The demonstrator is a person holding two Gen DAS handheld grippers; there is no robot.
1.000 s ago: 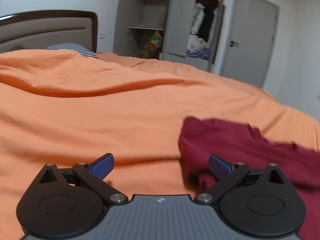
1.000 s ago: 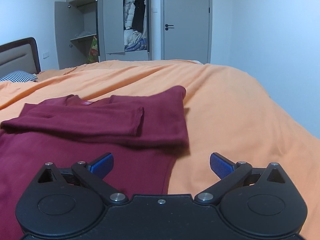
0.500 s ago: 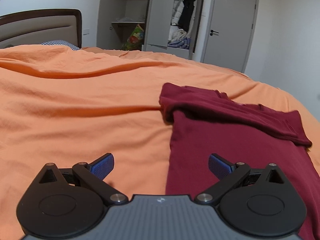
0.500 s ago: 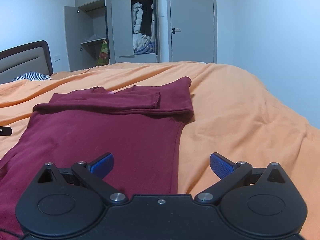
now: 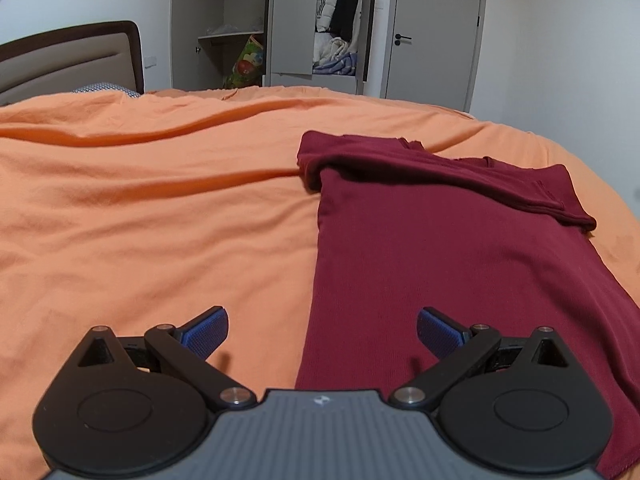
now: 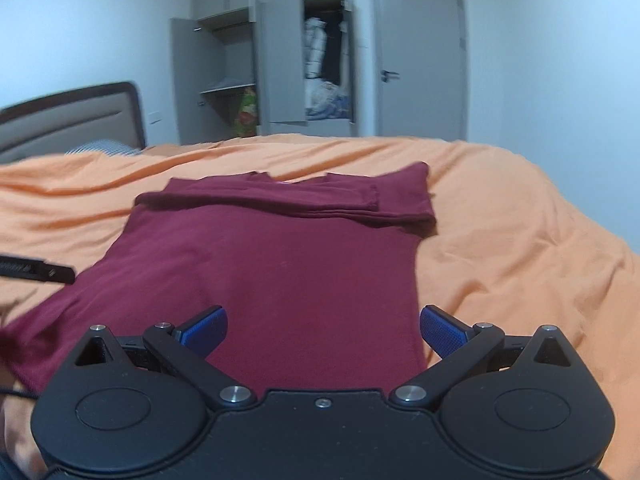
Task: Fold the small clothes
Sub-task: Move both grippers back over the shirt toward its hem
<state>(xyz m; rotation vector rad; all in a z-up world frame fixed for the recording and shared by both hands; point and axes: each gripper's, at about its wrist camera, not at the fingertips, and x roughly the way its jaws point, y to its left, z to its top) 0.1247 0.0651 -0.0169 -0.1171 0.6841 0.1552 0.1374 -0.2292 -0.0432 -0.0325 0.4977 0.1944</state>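
Shirt lies flat on the bed, long axis running away from me, collar far. My left tool and right tool gape, empty.

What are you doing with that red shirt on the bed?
A person is folding the dark red shirt on the orange bed cover, using a claw in each hand. Its sleeves are already folded across the top. Right now the left claw and right claw are both open above the shirt's bottom end, holding nothing.
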